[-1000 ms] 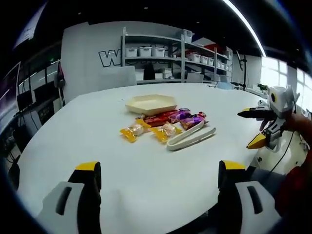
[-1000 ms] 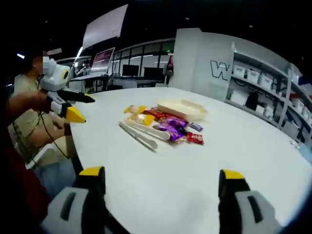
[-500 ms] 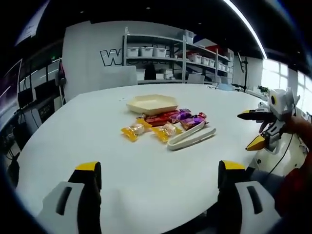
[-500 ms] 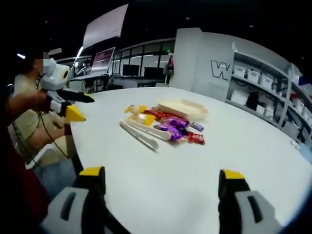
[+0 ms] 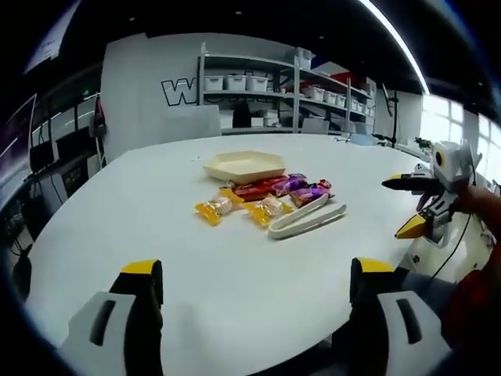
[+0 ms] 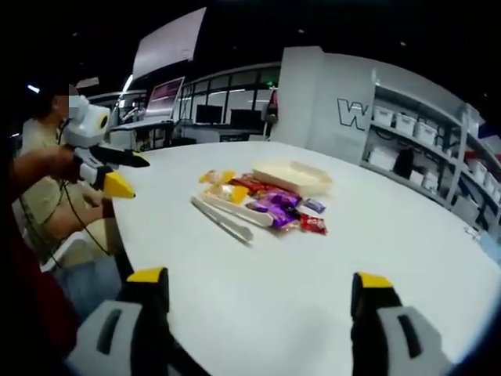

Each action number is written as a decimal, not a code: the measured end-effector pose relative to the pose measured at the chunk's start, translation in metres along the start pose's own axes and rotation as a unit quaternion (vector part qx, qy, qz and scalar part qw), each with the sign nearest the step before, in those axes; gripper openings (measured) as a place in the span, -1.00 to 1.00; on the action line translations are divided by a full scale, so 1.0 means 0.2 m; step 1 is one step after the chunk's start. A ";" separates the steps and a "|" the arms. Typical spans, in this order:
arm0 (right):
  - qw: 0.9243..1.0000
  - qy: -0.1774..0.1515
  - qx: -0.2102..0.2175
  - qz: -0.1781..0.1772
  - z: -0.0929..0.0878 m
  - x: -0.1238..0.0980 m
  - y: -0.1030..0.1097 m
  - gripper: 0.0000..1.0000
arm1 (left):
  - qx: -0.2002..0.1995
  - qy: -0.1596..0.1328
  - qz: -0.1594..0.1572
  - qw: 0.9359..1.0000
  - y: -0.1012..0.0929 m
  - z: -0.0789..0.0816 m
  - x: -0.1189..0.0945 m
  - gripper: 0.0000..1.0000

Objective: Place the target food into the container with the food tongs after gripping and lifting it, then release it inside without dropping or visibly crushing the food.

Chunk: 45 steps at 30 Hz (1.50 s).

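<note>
Snack packets [image 5: 262, 200] beside tray [image 5: 243, 166] — tray seemingly empty | tongs [image 5: 307, 218] on table [image 5: 156, 235] | both tools spread — nothing held

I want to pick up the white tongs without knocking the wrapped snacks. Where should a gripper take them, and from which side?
Probably at the tongs joined end, which points toward the near table edge in the right gripper view. Come from the open table side, away from the snack packets, jaws across the narrow arms. The tongs lie flat, tips apparently beside the packets.

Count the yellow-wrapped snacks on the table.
2 that I can make out: one at the pile's left end, one beside the tongs. Others may be hidden.
</note>
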State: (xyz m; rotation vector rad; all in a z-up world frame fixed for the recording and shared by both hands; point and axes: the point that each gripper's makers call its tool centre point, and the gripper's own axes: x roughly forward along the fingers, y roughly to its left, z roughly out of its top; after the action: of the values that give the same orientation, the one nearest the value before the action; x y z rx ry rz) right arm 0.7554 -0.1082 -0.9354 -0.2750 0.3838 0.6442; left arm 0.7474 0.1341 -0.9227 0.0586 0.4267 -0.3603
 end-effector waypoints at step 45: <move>1.000 -0.008 0.014 0.011 0.02 0.02 0.00 0.88 | 0.007 0.005 -0.016 1.000 -0.04 0.00 0.07 0.93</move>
State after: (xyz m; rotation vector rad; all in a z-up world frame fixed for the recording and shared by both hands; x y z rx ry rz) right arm 0.7595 -0.1041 -0.9348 -0.2388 0.3807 0.6610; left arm 0.7572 0.1219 -0.9282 0.0663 0.4348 -0.3951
